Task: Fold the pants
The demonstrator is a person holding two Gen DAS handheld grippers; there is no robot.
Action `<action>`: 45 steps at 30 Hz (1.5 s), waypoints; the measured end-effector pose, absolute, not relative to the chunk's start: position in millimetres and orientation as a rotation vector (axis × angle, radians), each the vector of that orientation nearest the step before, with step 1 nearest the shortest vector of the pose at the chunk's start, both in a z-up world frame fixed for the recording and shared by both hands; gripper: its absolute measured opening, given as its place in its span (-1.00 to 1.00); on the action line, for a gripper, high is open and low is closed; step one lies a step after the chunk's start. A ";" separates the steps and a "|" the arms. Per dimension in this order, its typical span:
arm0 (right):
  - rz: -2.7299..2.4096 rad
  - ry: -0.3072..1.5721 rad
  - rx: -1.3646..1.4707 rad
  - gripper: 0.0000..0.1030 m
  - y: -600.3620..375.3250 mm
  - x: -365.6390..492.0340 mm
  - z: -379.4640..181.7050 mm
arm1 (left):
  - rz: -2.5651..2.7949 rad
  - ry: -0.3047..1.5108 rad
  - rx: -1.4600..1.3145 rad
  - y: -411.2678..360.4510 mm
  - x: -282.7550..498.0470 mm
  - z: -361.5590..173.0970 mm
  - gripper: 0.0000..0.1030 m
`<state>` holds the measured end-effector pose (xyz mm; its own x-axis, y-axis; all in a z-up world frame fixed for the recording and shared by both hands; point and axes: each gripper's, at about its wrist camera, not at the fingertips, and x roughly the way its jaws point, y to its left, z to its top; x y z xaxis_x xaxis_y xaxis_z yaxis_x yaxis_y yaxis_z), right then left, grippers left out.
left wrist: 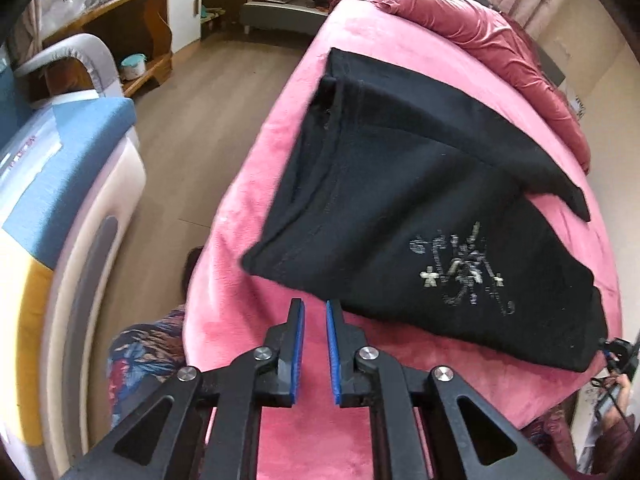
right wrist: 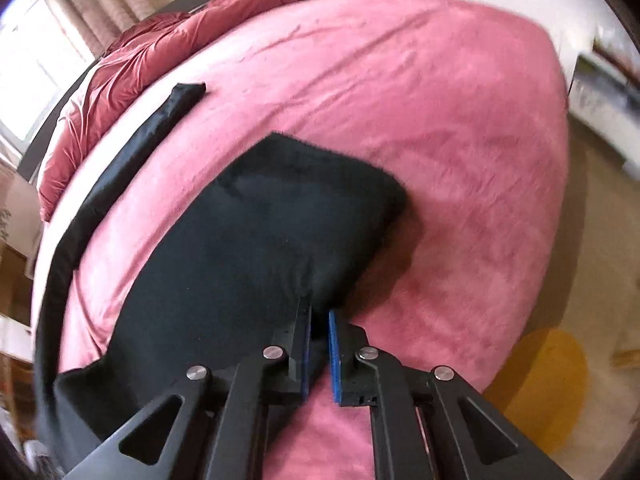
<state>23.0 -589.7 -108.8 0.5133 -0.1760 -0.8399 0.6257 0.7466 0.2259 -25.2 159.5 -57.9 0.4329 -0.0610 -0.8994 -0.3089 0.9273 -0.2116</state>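
Black pants with a silver embroidered motif lie on the pink bed, partly folded, with one leg running toward the pillows. My left gripper hovers just off the pants' near edge, its jaws nearly closed with a narrow gap and nothing between them. In the right wrist view the pants spread to the left, with a thin leg strip along the bed's left side. My right gripper is shut on the pants' near corner, which is lifted slightly and casts a shadow.
A rumpled red duvet lies at the head of the bed. A blue and white sofa and wooden shelves stand left across the wood floor. A yellow rug lies right of the bed.
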 end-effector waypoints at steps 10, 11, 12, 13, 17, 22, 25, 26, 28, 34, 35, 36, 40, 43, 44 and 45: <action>-0.675 0.990 0.440 -0.87 -587.9 4.2 -112.7 | 0.256 0.955 -0.315 168.2 -46.0 -15.4 -0.76; -0.709 1.011 0.438 -0.87 -587.9 1.3 -116.4 | 0.247 0.936 -0.307 165.9 -46.7 -10.3 -0.74; -0.741 1.027 0.417 -0.86 -585.3 -0.7 -119.3 | 0.233 0.925 -0.301 162.4 -43.5 -8.6 -0.62; -0.761 1.027 0.399 -0.86 -582.7 -2.4 -119.5 | 0.215 0.920 -0.297 159.6 -41.4 -6.7 -0.57; -0.781 1.016 0.378 -0.51 -578.9 -7.7 -110.4 | 0.157 0.930 -0.262 139.5 -23.4 -8.1 -0.56; -0.728 0.911 0.333 -0.07 -560.3 -15.8 -72.0 | 0.087 0.949 -0.246 107.1 7.7 -11.1 -0.55; -0.594 0.902 0.308 0.00 -529.2 -1.0 -61.1 | 0.050 0.964 -0.262 90.0 29.0 -14.1 -0.54; -0.542 0.906 0.291 0.00 -513.6 8.0 -58.8 | 0.037 0.969 -0.263 83.9 38.2 -14.2 -0.54; -0.434 0.917 0.276 0.00 -484.7 24.7 -58.9 | 0.014 0.970 -0.270 75.5 53.8 -14.2 -0.54; -0.088 0.992 0.307 0.00 -389.9 93.0 -76.0 | -0.010 0.974 -0.235 57.1 108.1 -15.0 -0.44; -0.059 1.000 0.313 0.00 -379.5 103.2 -79.2 | -0.012 0.984 -0.237 54.7 118.3 -17.7 -0.44; -0.033 1.008 0.314 0.00 -368.4 113.2 -81.5 | -0.010 0.992 -0.236 54.4 125.3 -19.7 -0.44; 0.059 1.034 0.329 0.00 -328.0 156.8 -89.6 | -0.004 1.015 -0.221 51.9 154.9 -28.7 -0.43; 0.086 1.025 0.312 0.00 -306.8 187.1 -85.5 | 0.016 1.020 -0.212 58.5 178.6 -33.2 -0.41; 0.090 1.022 0.305 0.00 -300.3 198.4 -82.8 | 0.024 1.019 -0.210 61.2 184.6 -34.0 -0.40; 0.096 1.018 0.300 0.00 -294.1 208.5 -79.9 | 0.031 1.021 -0.209 62.8 191.2 -34.8 -0.34</action>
<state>208.5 -294.1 -79.9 0.5248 0.2180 -0.8228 0.0600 0.9548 0.2912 191.1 62.8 -34.8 0.5243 -0.0716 -0.8485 -0.1227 0.9797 -0.1585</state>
